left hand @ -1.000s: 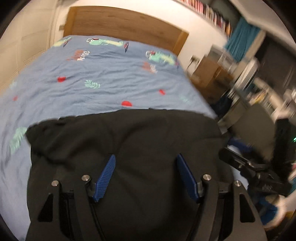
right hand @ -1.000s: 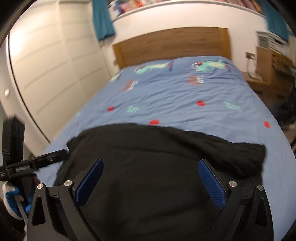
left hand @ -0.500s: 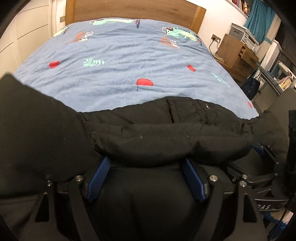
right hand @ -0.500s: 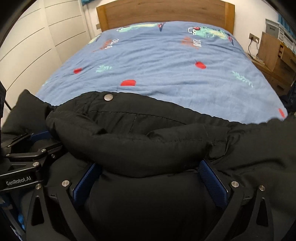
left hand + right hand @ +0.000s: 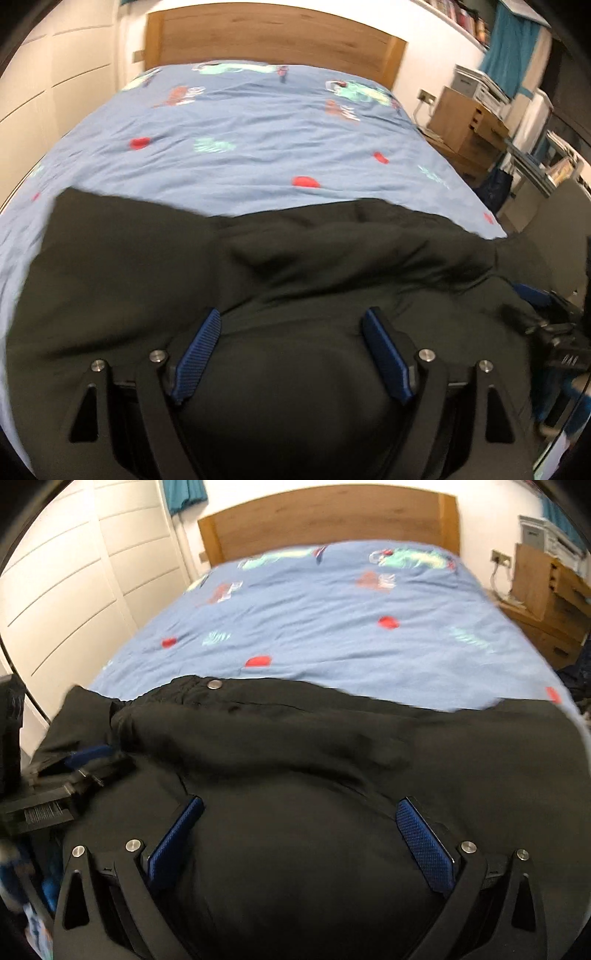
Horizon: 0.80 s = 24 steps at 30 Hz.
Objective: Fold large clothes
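bed (image 5: pixel 258 155): blue printed cover, far half bare
black jacket (image 5: pixel 295 266): bunched across the near end of the bed
left gripper (image 5: pixel 293 325): jaws just widened, apart over the fabric
right gripper (image 5: pixel 299 812): apart too, so flatten before creasing

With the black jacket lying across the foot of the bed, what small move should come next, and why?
Probably close both grippers on the near edge. The left gripper and right gripper stand open over the black jacket, which lies bunched on the blue duvet, gripped by neither.
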Each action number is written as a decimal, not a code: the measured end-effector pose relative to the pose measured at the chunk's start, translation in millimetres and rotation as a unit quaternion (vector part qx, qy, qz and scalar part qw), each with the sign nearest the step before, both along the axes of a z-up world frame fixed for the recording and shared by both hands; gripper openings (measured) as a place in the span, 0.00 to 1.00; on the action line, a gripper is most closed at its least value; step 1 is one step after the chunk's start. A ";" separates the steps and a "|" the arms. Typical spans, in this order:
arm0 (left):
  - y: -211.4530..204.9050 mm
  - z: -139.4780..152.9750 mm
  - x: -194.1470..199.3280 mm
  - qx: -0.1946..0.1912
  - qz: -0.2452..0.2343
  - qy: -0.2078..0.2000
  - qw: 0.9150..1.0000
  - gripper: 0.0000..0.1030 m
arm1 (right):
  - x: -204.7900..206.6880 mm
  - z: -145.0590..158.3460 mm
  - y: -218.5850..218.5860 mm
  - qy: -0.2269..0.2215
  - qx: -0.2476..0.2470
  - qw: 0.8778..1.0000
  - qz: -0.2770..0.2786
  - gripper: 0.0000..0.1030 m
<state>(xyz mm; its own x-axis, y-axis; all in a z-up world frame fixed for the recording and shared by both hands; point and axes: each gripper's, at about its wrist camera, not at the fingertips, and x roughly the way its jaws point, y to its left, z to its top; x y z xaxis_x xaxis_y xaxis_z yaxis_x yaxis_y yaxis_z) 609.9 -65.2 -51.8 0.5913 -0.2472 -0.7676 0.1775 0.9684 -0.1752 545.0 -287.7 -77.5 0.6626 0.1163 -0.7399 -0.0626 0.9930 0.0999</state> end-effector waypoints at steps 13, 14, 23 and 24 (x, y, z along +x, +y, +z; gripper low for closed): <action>106.0 14.7 -43.9 0.026 0.134 0.001 0.991 0.76 | -81.7 -18.5 -135.7 0.028 -0.040 0.983 -0.176 0.95; 104.2 22.3 -56.3 0.011 0.128 -0.016 0.992 0.76 | -88.7 -8.3 -125.5 0.008 -0.043 0.985 -0.169 0.95; 123.2 -13.5 -108.5 0.021 0.146 0.025 0.989 0.77 | -128.2 -0.9 -30.8 -0.030 -0.012 0.998 -0.061 0.96; 128.4 -14.7 -114.5 0.016 0.152 0.027 0.988 0.77 | -131.5 -9.3 -29.2 -0.019 -0.017 0.998 -0.062 0.96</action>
